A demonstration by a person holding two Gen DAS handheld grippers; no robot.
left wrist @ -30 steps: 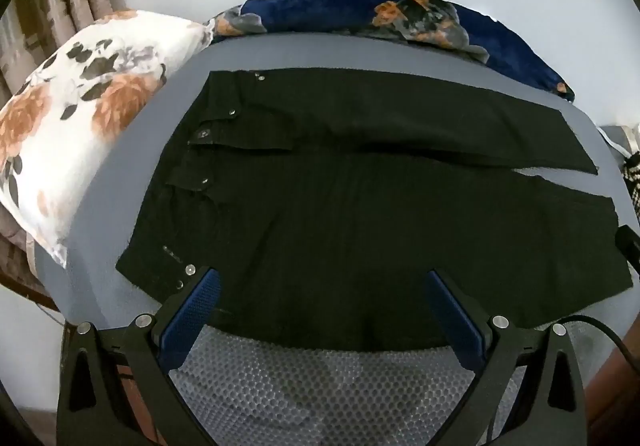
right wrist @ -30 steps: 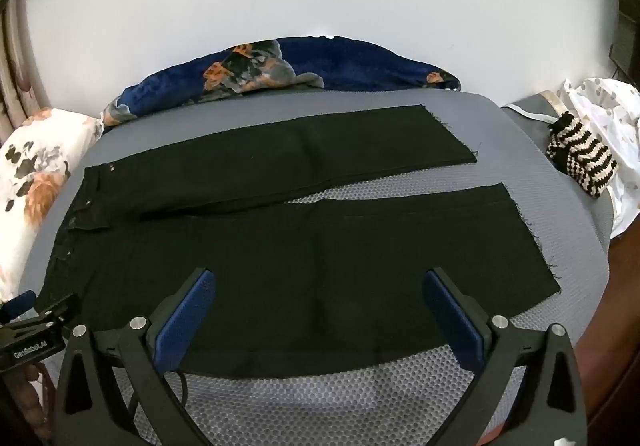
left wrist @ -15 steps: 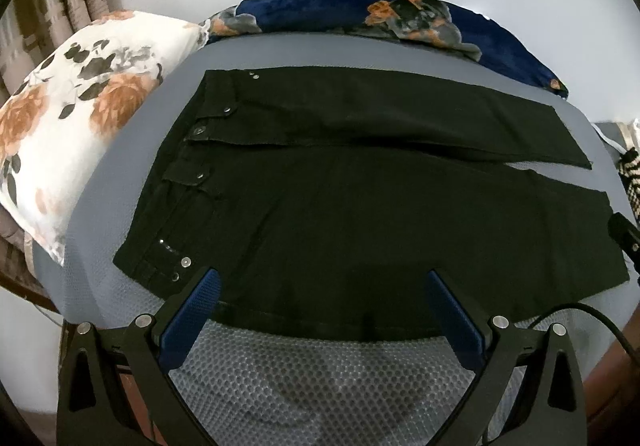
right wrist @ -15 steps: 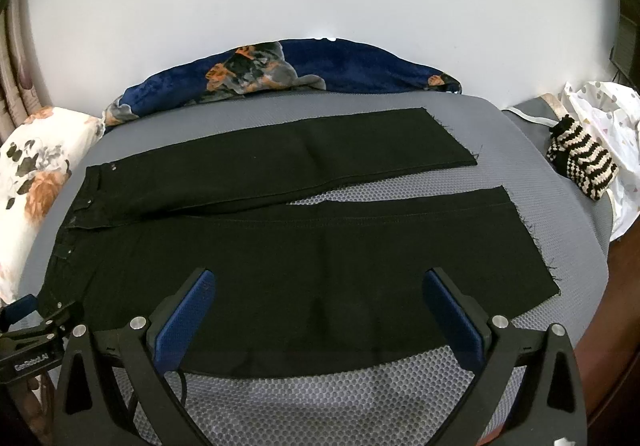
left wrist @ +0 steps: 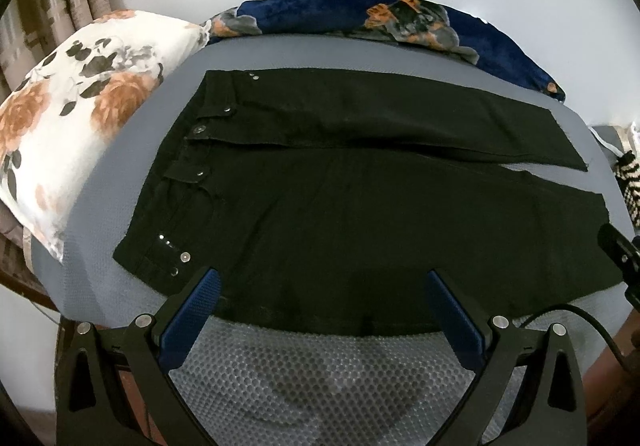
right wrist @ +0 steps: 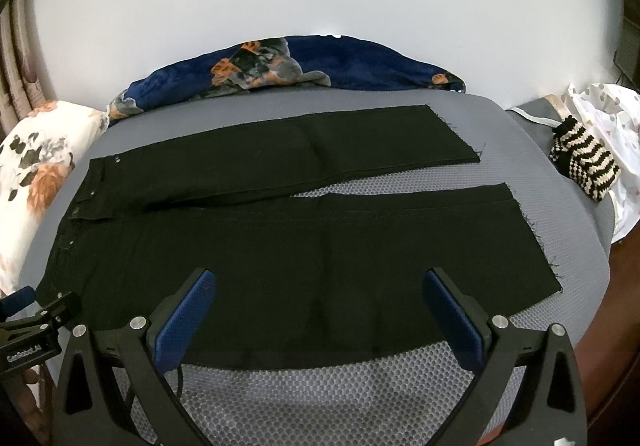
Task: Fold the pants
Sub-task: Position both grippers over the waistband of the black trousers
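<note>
Pants [left wrist: 360, 198] lie flat and unfolded on the grey mesh pad [left wrist: 320, 378], black, front side up. Waistband [left wrist: 176, 174] is at the end nearest the white floral pillow [left wrist: 80, 118]; the hems point to the opposite end, toward the striped knit item [right wrist: 584, 166]. The legs part into a narrow V with pad mesh showing between them; the split starts about mid-length and widens toward the hems. Far leg [right wrist: 320, 150] runs along the blue floral blanket [right wrist: 320, 62], near it but not touching. Near leg [right wrist: 320, 266] is the one closest to both tongs. Hems are frayed, with loose threads visible at both.

Left gripper [left wrist: 320, 286]: jaws spread wide, nothing between them. It sits at the near edge of the pants, on the waistband half; left finger [left wrist: 192, 314] overlaps the fabric edge just beside the waistband rivets. Can't tell whether it touches the cloth or sits above it.

Right gripper [right wrist: 320, 286]: jaws also spread wide, empty. It's at the near edge of the near leg, on the hem half, fingers overlapping the fabric edge; contact again unclear.

The left tool shows in the right view beside the waistband corner. A black cable [left wrist: 576, 318] runs over the pad by the near hem. White spotted cloth [right wrist: 608, 118] lies behind the knit item.
</note>
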